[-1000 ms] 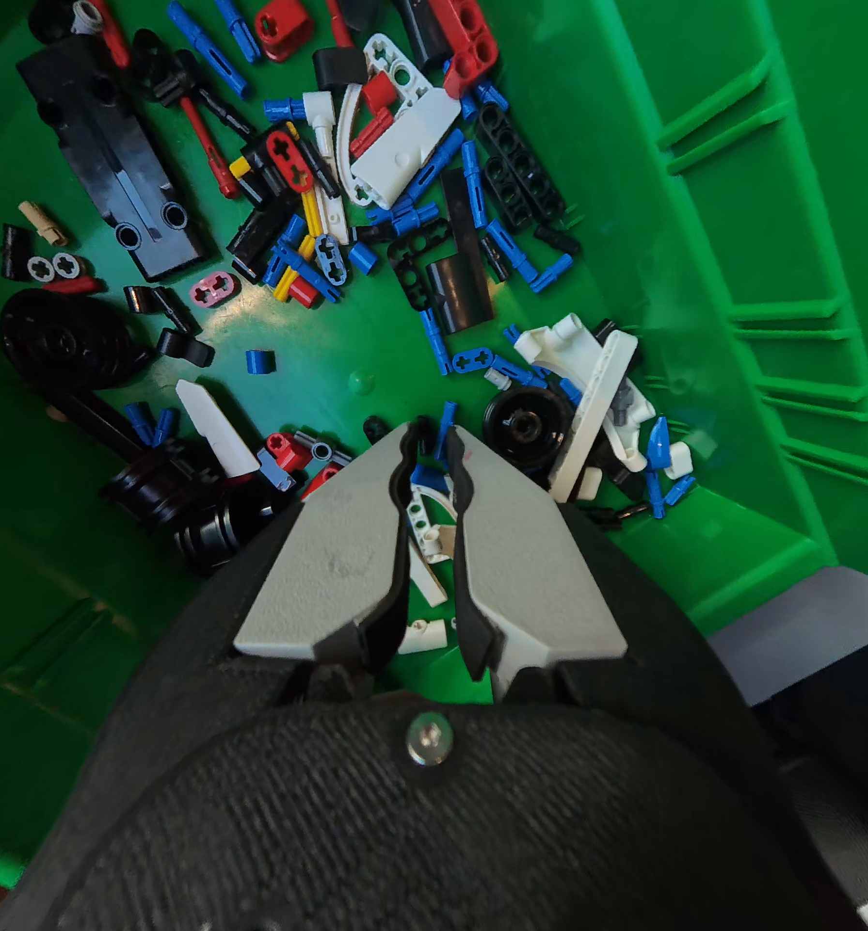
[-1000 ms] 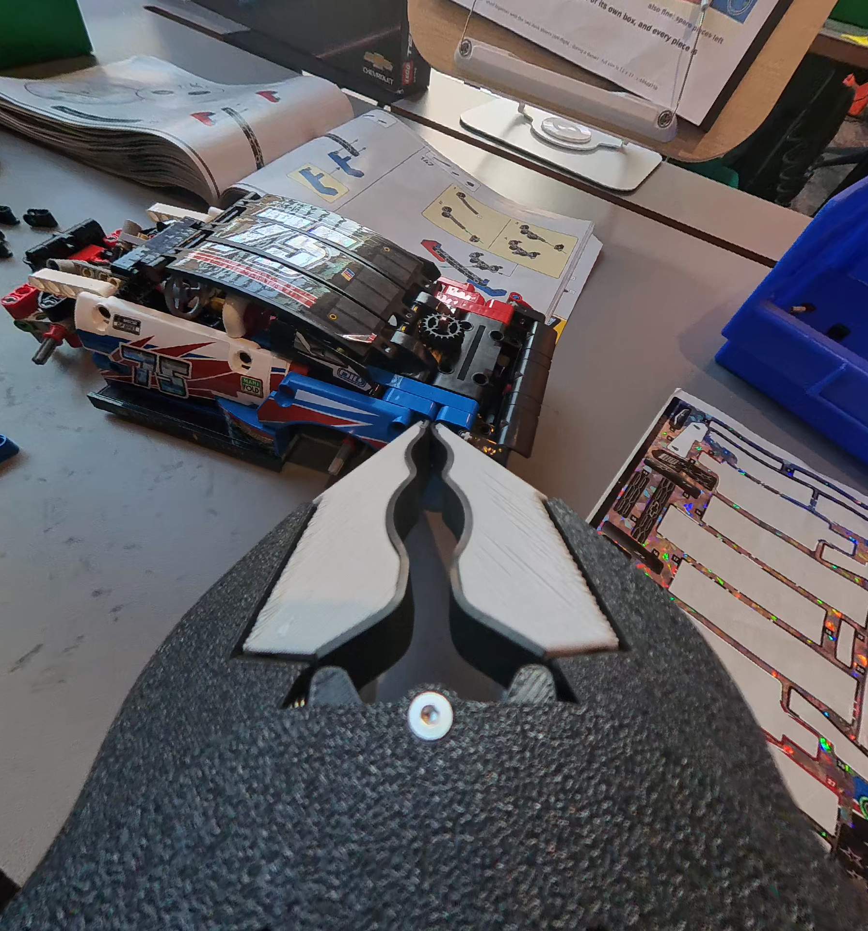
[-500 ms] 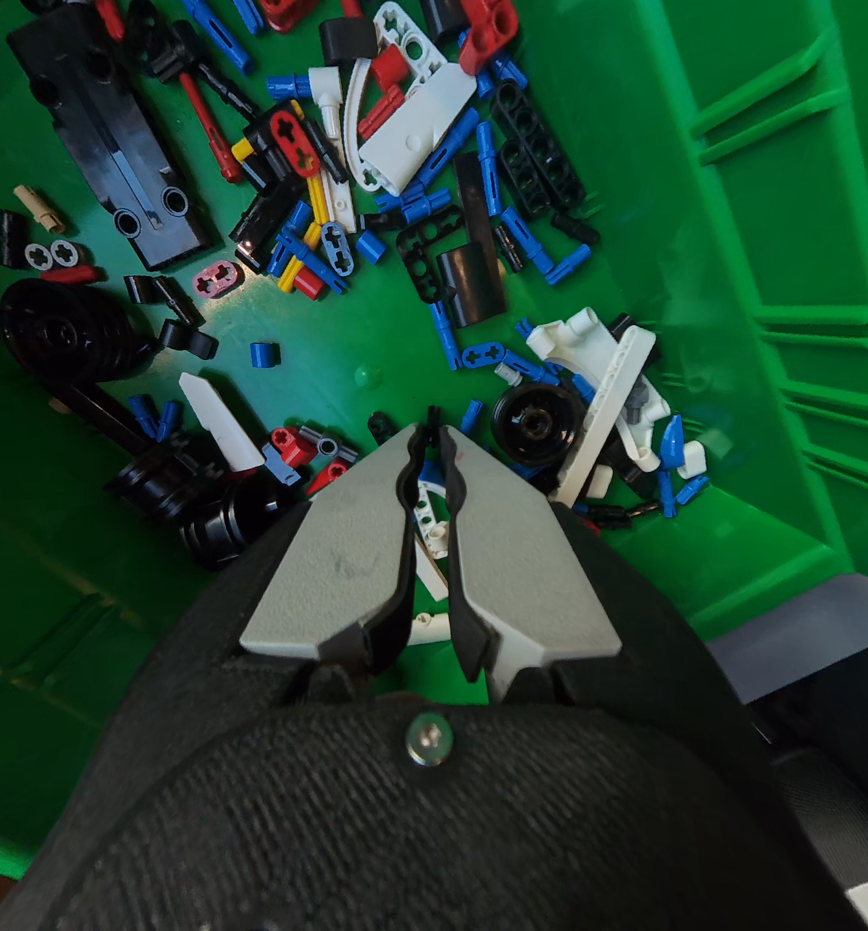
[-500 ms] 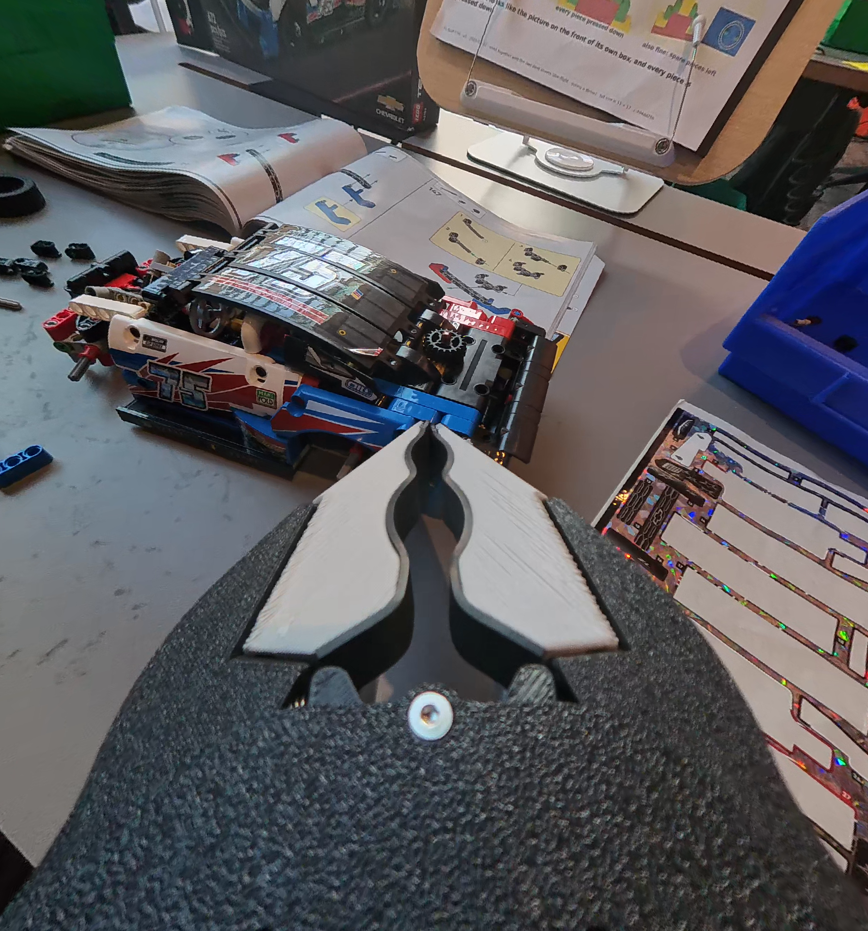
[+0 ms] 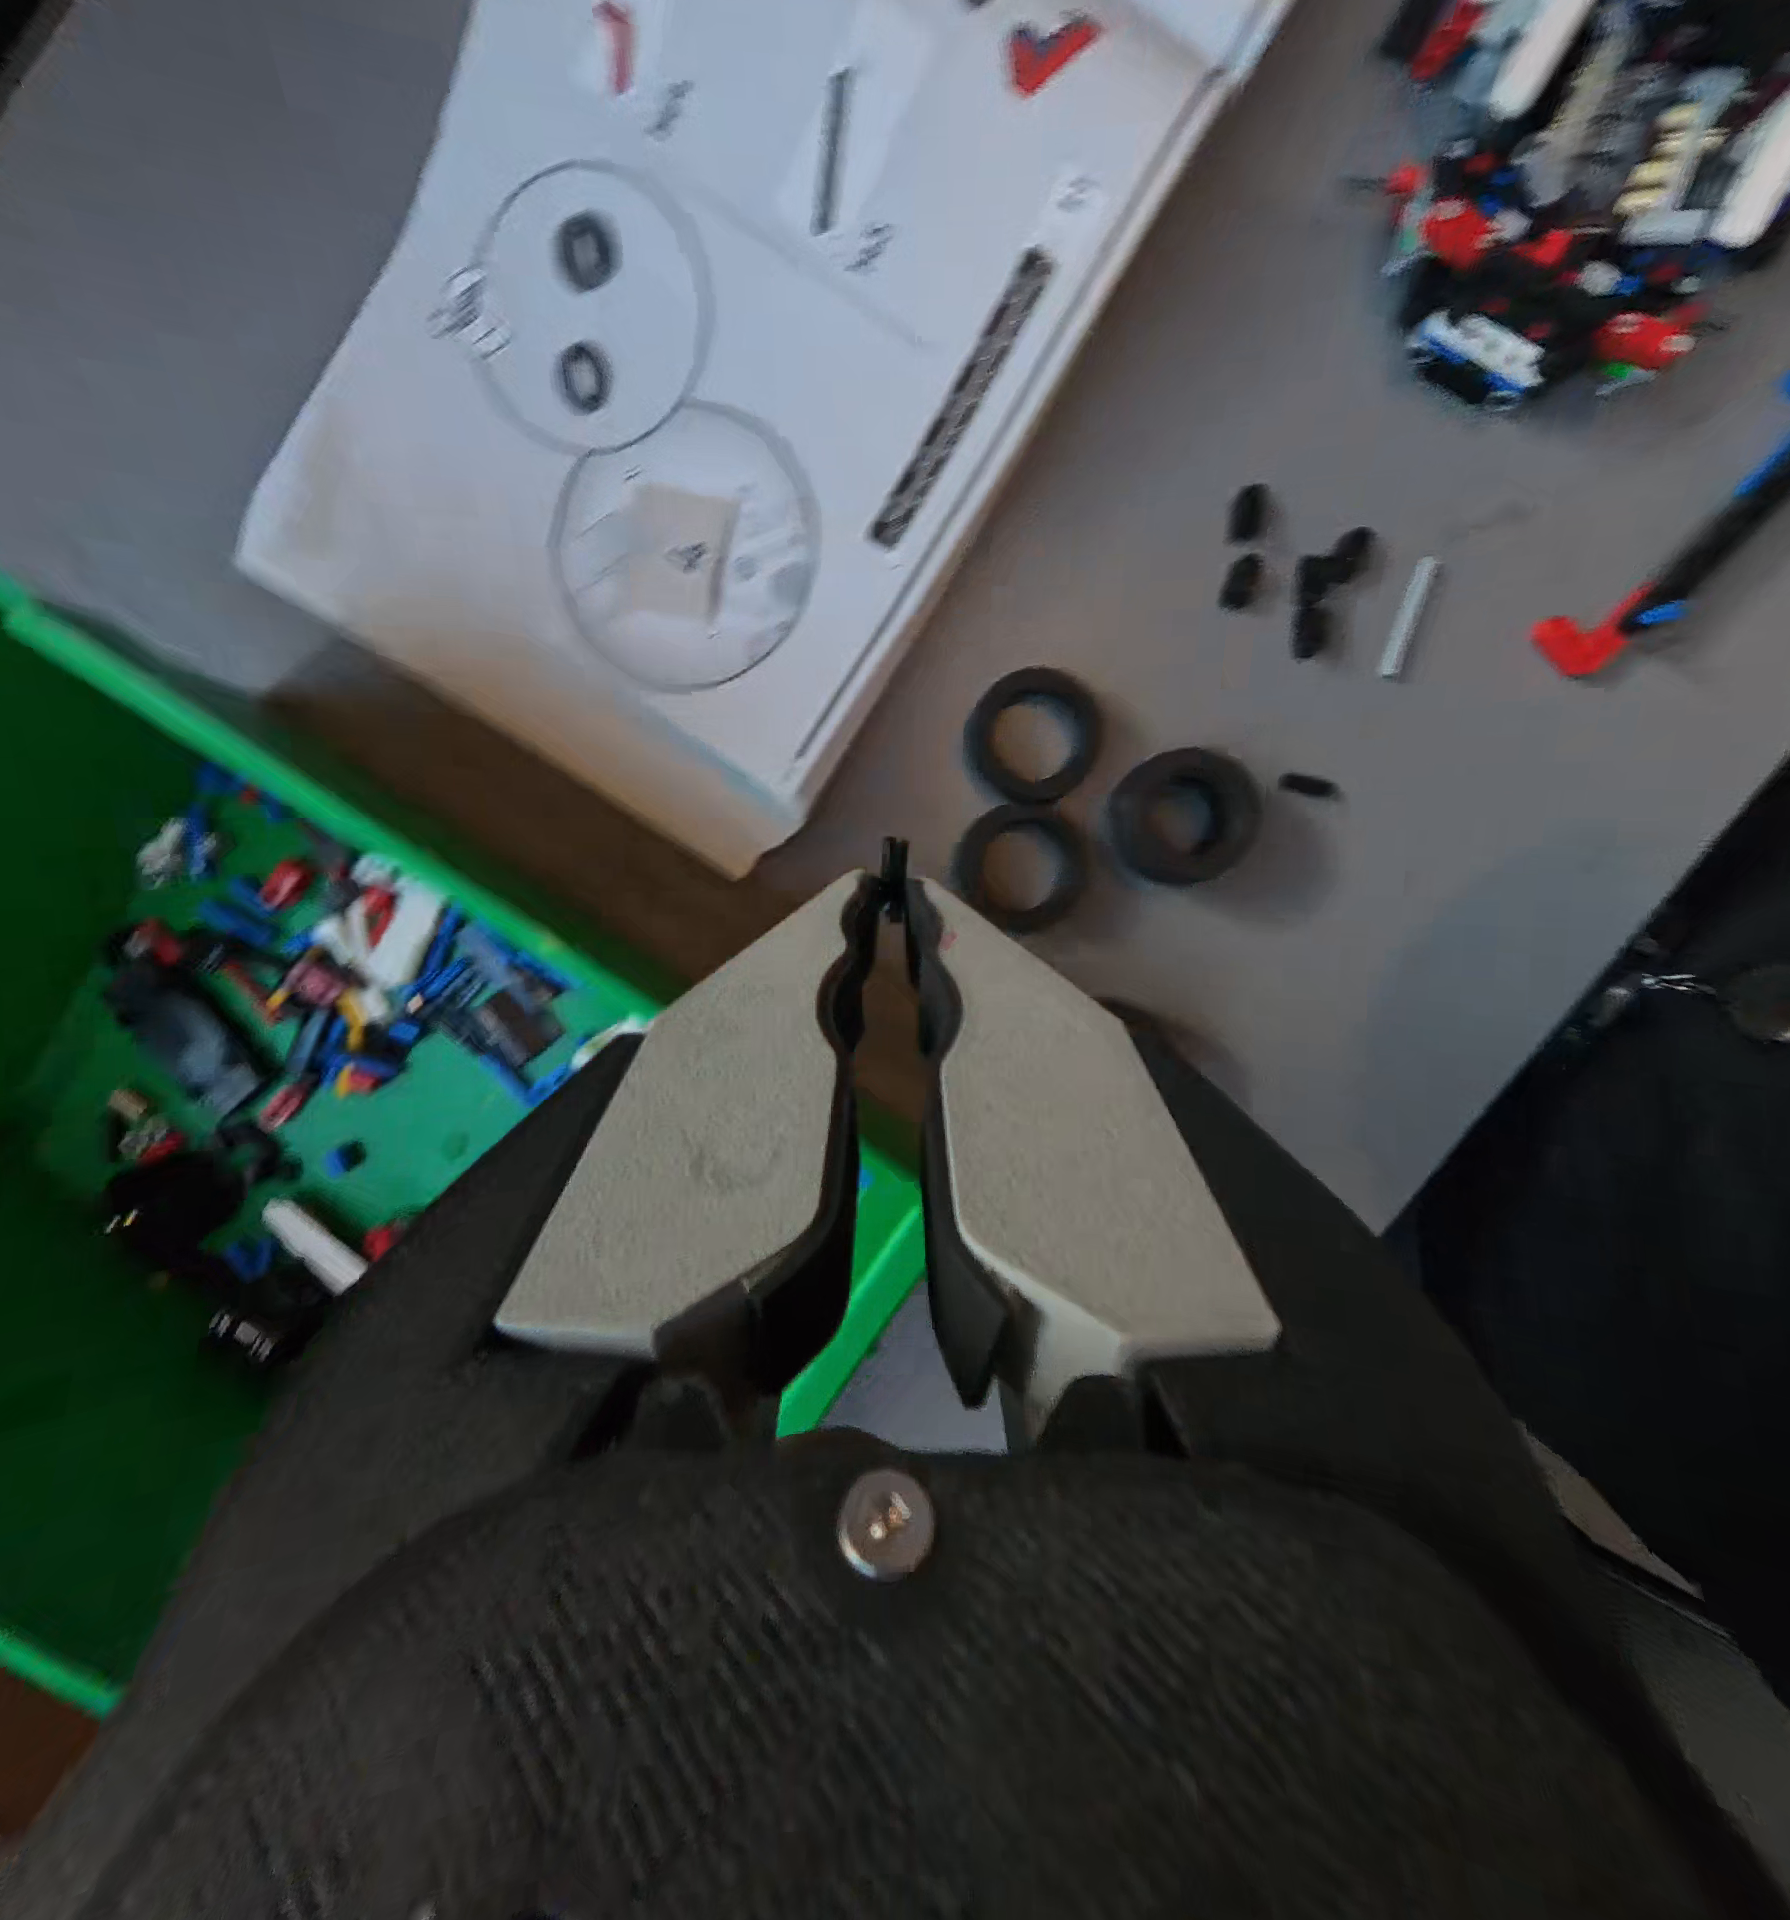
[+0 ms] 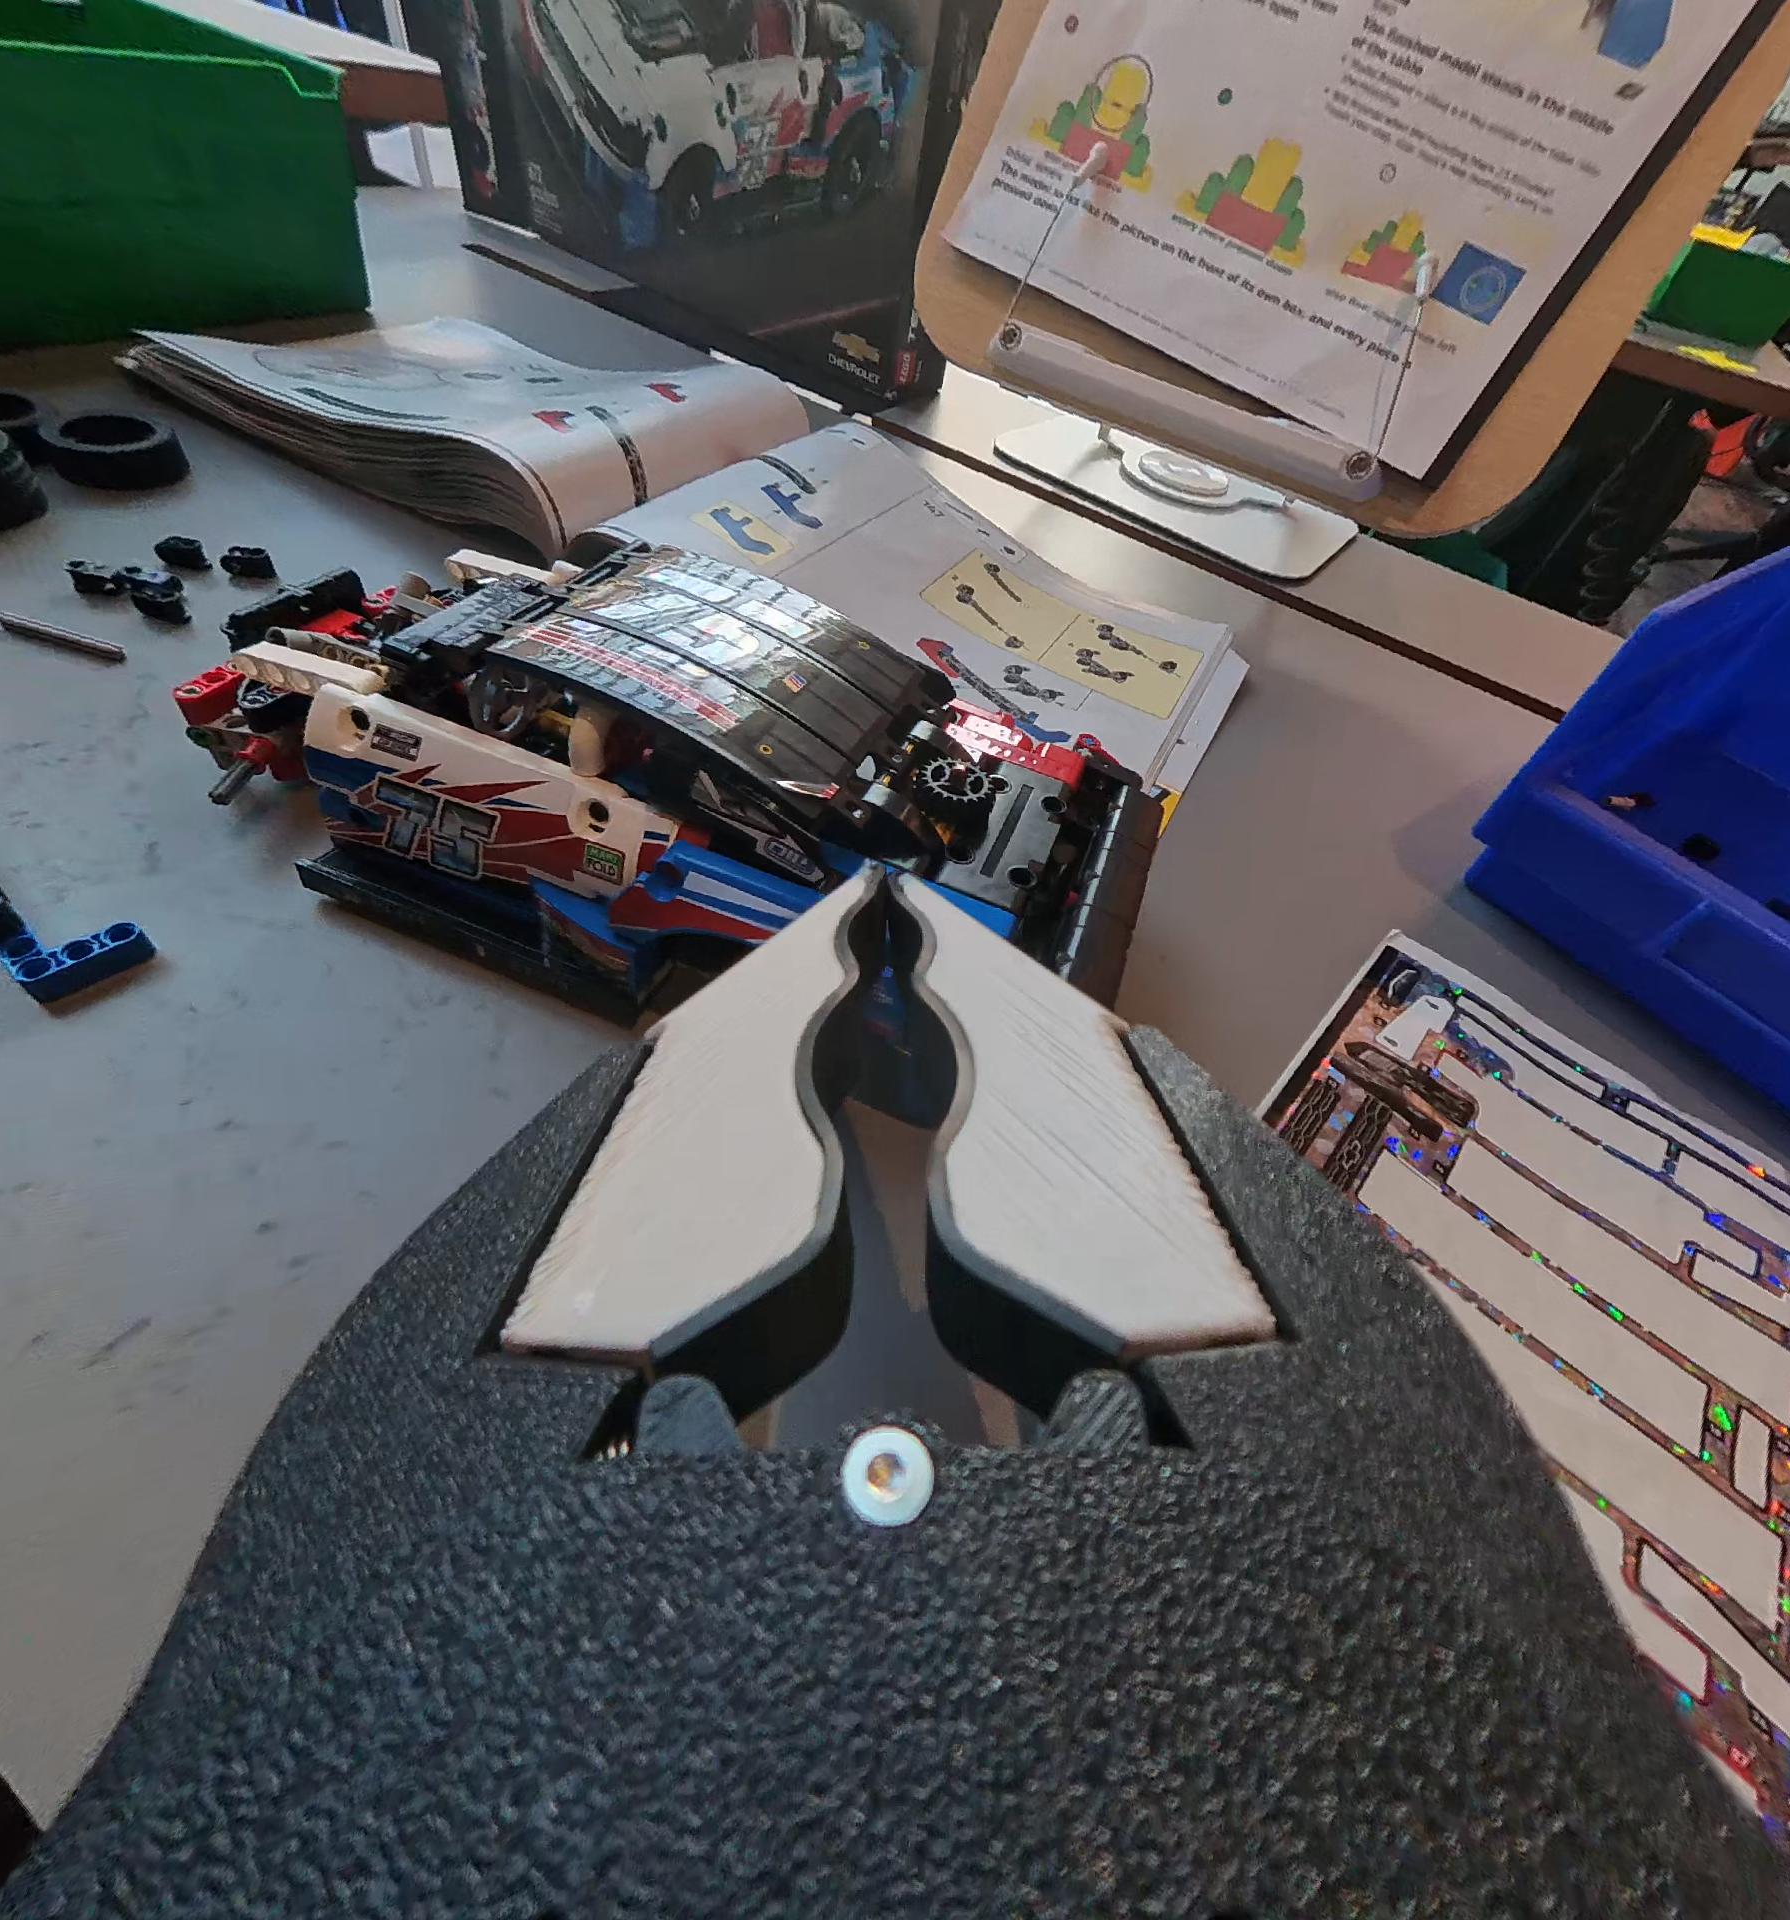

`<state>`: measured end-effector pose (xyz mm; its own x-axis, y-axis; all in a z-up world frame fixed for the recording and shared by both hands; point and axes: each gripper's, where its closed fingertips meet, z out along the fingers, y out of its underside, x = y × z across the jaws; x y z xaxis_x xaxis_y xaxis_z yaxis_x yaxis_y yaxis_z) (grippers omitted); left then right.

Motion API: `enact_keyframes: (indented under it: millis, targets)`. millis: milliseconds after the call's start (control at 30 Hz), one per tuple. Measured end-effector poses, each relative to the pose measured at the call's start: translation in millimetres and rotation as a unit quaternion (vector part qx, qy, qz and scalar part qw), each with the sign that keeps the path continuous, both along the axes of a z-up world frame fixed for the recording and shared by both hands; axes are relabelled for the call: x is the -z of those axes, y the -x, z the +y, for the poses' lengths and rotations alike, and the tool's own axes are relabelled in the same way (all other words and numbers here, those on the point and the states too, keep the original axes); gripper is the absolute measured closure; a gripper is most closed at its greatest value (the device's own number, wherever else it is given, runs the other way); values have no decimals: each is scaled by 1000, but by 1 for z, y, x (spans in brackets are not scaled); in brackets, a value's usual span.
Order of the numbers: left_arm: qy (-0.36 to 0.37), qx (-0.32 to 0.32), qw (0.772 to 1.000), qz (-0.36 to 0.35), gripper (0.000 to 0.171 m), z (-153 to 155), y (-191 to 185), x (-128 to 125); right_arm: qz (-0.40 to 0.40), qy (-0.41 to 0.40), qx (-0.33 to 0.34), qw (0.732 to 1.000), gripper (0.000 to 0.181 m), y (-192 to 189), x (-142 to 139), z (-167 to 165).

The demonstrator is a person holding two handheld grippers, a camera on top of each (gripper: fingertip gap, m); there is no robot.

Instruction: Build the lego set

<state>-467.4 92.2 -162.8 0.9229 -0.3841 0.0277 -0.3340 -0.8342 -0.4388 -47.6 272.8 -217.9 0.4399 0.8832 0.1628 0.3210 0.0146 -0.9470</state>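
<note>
Cluttering grey table (image 6: 195, 1195): lego car (image 6: 662, 769)

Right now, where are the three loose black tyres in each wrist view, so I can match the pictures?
Left wrist view: three tyres lie on the grey table just ahead and right of the fingers, beside the booklet's corner.
Right wrist view: tyres at the far left edge, left of the booklet.
Shared landmark: the car model.

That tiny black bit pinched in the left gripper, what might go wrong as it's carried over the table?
The small black pin is held only at the very tips of the left gripper, so it may slip out. The view is blurred, suggesting fast motion, which adds to that. If dropped, it may be hard to spot among the black tyres and black connectors beneath.
</note>
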Motion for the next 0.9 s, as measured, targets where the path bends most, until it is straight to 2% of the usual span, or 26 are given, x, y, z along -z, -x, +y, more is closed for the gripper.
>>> enact_keyframes:
  millis: [100,167,233,333,400,500,567,800,900]
  targets:
    - [37,103,994,-27,169,0,-83,20,11,-12,-11,1000,181,2,-5,-4]
    - [52,158,986,6,170,2,-114,45,27,-25,-6,999,181,0,-10,-4]
    - [80,193,977,44,169,2,-128,74,39,-33,-15,999,181,-1,-14,-8]
    - [159,232,960,19,169,-12,-153,107,52,-35,-32,998,181,-1,-18,-13]
    - [177,240,953,43,169,-11,-153,124,61,-40,-34,997,181,-2,-20,-14]
    - [166,231,958,24,169,-4,-157,121,70,-49,-37,996,181,-3,-24,-16]
    - [170,227,959,19,159,-5,-155,119,72,-51,-37,995,181,-3,-24,-17]
    - [163,218,962,23,149,-11,-147,119,87,-47,-35,994,181,-5,-28,-15]
    - [134,196,971,25,148,-13,-139,108,90,-47,-30,994,181,-6,-29,-13]
